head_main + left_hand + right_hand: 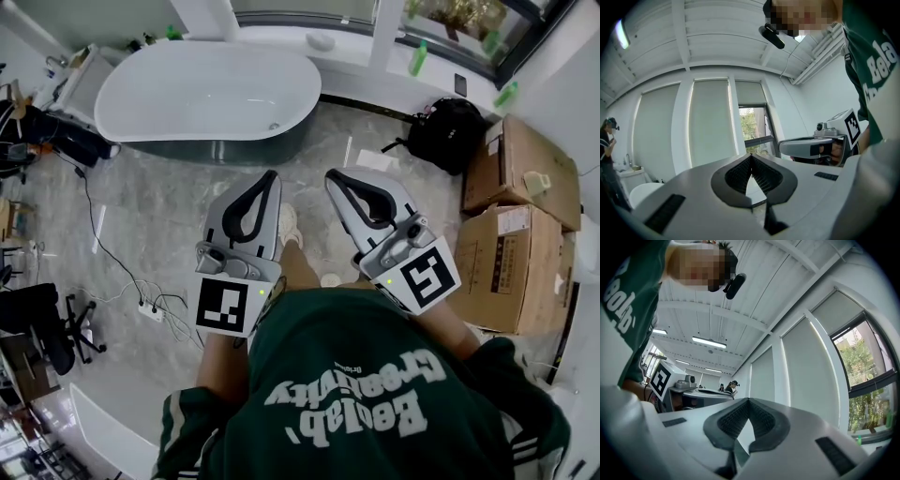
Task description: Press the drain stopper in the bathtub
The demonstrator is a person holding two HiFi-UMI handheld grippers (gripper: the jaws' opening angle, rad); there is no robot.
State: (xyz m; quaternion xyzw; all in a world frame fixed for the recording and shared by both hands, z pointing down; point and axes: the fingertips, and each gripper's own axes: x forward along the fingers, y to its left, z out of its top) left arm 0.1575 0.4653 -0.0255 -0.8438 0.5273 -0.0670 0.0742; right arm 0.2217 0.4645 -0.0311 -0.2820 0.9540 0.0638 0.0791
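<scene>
Grey left tool, grey right tool at chest, tips together, empty. Small metal drain stopper in white oval bathtub at 11 o'clock, well apart. Could clip rim or skid off stopper reaching.

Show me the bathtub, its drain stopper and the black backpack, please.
bathtub (187, 89), head view, on its bare white inner floor.
drain stopper (274, 126), head view, on the small round cap itself.
black backpack (448, 131), head view, on the middle of its body.

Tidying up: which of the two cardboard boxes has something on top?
The farther box, beside the black backpack: a small white object sits on it; the nearer box carries nothing.
</scene>
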